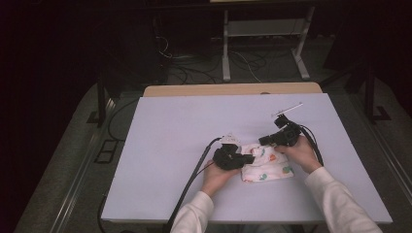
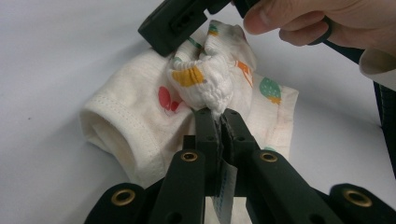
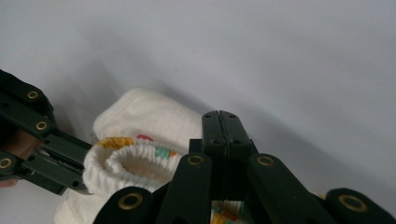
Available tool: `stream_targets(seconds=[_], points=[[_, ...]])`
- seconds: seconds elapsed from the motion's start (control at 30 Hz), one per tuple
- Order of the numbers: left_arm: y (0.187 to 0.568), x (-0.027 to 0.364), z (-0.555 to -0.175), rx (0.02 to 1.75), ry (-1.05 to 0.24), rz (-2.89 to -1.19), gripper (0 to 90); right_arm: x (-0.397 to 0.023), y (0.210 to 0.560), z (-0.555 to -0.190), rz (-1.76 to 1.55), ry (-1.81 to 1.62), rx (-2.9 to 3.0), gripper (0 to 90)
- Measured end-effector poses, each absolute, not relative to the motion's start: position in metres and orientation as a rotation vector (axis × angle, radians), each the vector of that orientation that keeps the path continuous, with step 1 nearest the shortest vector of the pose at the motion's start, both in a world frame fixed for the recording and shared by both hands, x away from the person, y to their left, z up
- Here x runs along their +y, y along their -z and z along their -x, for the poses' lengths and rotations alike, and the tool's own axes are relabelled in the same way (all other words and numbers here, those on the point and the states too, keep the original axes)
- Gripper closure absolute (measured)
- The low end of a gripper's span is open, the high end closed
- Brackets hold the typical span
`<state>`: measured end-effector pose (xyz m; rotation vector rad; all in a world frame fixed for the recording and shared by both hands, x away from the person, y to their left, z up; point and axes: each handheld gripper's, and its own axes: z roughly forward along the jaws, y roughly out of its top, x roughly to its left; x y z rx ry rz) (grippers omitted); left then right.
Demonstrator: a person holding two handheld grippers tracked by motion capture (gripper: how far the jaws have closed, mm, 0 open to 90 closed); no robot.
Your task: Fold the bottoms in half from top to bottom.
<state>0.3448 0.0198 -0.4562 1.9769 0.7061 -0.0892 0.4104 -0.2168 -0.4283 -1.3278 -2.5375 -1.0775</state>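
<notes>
white tabletop (image 1: 184,126) bears printed cloth (image 1: 267,167); left hand-held gripper (image 1: 250,158) and right hand-held gripper (image 1: 262,141) clench it; dark room

Left gripper (image 1: 247,158) fingers clamped together, right gripper (image 1: 263,141) fingers pressed shut, hands close

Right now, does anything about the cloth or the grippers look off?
Nothing looks damaged or spilled. The printed garment lies bunched rather than flat on the table. The left gripper is shut on a gathered fold with a label caught between its jaws. The right gripper is shut at the ribbed opening; whether it pinches cloth I cannot tell.
</notes>
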Motion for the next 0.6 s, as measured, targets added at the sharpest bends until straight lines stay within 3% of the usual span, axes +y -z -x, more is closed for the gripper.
stream_targets(seconds=[0.37, 0.6], points=[[0.457, 0.018, -0.343, 0.699, 0.088, -1.989, 82.8, -0.212, 0.434, -0.426, 1.324, 0.966, -2.501, 88.4], [0.457, 0.018, -0.342, 0.687, 0.097, -1.975, 67.4, -0.210, 0.433, -0.423, 1.290, 0.908, -2.490, 88.5]])
